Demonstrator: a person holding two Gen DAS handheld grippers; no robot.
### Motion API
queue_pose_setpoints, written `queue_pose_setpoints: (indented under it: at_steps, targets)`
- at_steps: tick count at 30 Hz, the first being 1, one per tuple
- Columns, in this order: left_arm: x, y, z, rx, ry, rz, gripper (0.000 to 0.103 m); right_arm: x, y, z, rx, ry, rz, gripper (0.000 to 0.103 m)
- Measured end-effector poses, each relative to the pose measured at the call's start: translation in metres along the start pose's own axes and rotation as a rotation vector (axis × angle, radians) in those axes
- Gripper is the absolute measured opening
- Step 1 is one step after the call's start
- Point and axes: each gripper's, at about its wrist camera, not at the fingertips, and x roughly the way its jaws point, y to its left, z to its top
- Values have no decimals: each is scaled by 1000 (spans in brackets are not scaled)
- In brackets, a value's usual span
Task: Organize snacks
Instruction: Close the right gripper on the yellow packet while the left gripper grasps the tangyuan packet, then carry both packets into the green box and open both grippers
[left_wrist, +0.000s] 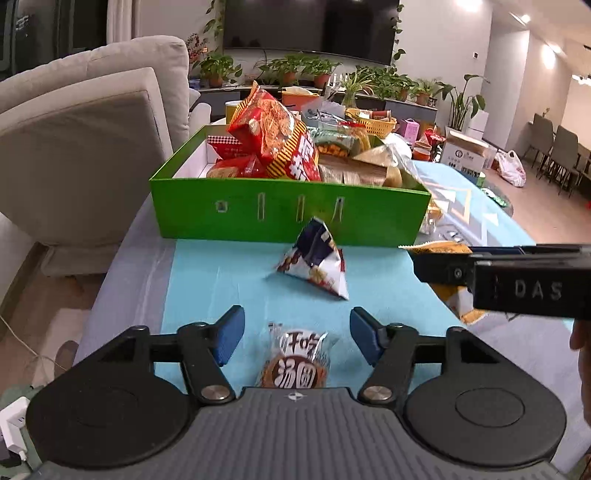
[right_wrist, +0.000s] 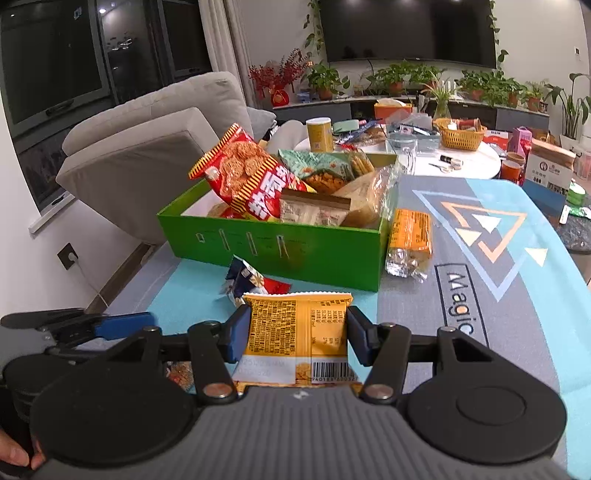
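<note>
Left tongs (left_wrist: 297, 334): jaws apart, blue pads clear on both sides of a small clear-wrapped round snack (left_wrist: 295, 363); the pads do not touch it; it lies flat on the turquoise mat (left_wrist: 207, 288).
Right tongs (right_wrist: 291, 334): closed on a yellow snack packet (right_wrist: 295, 332), one pad against each side edge; printed back and barcode face the camera; in the left wrist view the same packet (left_wrist: 441, 248) pokes out beyond the black finger at right, clear above the mat.
Green box (right_wrist: 332, 258): open-topped, on the bench (right_wrist: 517, 295) past both tongs; heaped with snacks above its rim.
Box contents: large red striped bag (right_wrist: 243, 173) tilted up at the left; green bag (right_wrist: 317, 166) behind it; pale flat pack (right_wrist: 314, 210) at the front edge; clear bagged bread-like item (right_wrist: 369, 195) at the right.
Blue and white pouch (left_wrist: 317, 258): crumpled, on the mat just in front of the box's front wall; whether it touches the wall I cannot tell.
Orange wrapped bar (right_wrist: 410, 240): on the bench just beside the box's right end.
Surroundings: grey sofa (left_wrist: 85, 140) left of the bench; round white table (right_wrist: 424, 155) with a yellow basket (right_wrist: 460, 134) beyond the box; potted plants (right_wrist: 399, 79) under a wall screen (right_wrist: 406, 29).
Person: fingertips (right_wrist: 18, 458) visible at the lower left edge of the right wrist view.
</note>
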Motion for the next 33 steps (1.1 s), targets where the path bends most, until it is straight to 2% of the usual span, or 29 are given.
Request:
queue_pose_setpoints:
  at_steps: [4,8,11,12,33]
  targets:
    - [7,-8,-9,71,45,-3,61,5,-2,-2,9,21,0,62]
    - [12,-7,-18,75,77,-14,60,3,-3,-3,7,19,5,62]
    - [12,-3,-19,70,71,-6,37,2,-5,-2,14,16,0,62]
    - [12,-2,-17,66,70,-14,36,2,-5,-1,15,15,1,62]
    - [-2,-2,19,56,-24,-11,35,-2,-11,15,36,-19,5,62]
